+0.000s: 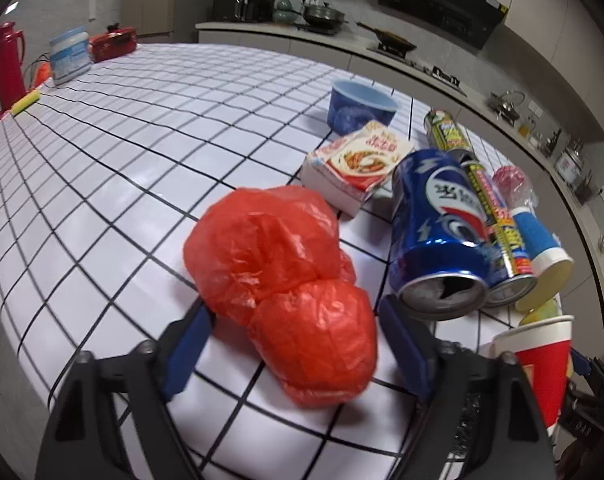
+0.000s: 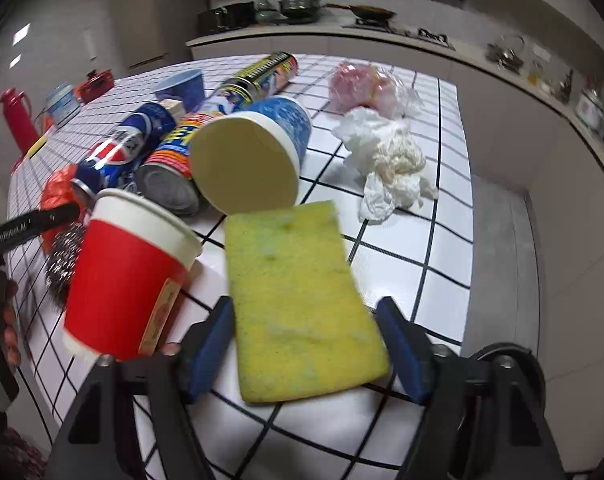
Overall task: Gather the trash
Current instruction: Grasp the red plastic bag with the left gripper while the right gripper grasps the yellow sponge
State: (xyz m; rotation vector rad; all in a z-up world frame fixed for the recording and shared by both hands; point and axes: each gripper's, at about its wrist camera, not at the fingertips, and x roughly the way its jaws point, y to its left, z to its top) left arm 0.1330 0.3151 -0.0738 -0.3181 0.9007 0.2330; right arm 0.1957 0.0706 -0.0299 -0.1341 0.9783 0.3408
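In the left wrist view my left gripper (image 1: 292, 344) is open, its blue pads on either side of a crumpled red plastic bag (image 1: 286, 280) lying on the white tiled table (image 1: 122, 152). A blue Pepsi can (image 1: 433, 232) lies just right of the bag, touching a yellow-labelled can (image 1: 497, 228). In the right wrist view my right gripper (image 2: 305, 344) is open around a yellow sponge (image 2: 298, 300) lying flat on the table. A red paper cup (image 2: 122, 276) stands just left of the sponge. The jaws touch neither the bag nor the sponge that I can tell.
A blue paper cup (image 2: 254, 148) lies on its side behind the sponge. Crumpled white tissue (image 2: 385, 160) and pink wrapped items (image 2: 365, 84) lie to the right. A steel scourer (image 2: 62, 260), a food box (image 1: 353, 164), a blue bowl (image 1: 357, 104) and a red thermos (image 1: 8, 64) also stand on the table.
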